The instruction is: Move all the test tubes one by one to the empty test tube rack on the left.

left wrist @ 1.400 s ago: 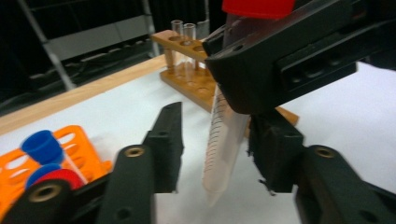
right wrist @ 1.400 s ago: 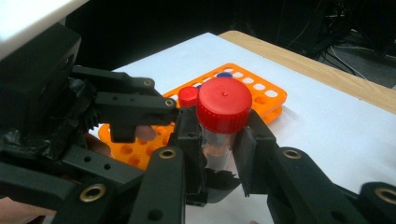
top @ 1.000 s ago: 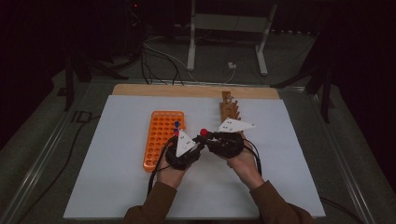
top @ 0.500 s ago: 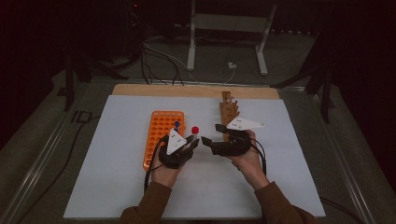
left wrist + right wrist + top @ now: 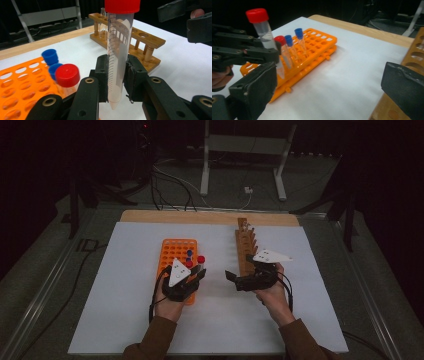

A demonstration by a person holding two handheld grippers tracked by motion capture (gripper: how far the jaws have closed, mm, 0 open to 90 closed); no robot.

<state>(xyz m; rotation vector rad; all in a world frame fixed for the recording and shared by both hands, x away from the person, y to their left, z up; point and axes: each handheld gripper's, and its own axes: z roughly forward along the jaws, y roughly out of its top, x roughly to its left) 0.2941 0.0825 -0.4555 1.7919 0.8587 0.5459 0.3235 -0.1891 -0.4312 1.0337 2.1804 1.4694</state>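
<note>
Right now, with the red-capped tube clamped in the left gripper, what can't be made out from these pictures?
- Red-capped tube: cap top cut off by the left gripper view's upper edge.
- Its contents: wall too blurred to tell.
- Wooden rack: cut off by the right gripper view's edge and hidden behind the right jaw.
- Orange rack: near end hidden under the left gripper, high view.

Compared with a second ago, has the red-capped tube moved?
Yes. The red-capped tube, held in the left tongs, has shifted left, closer to the orange rack.
</note>
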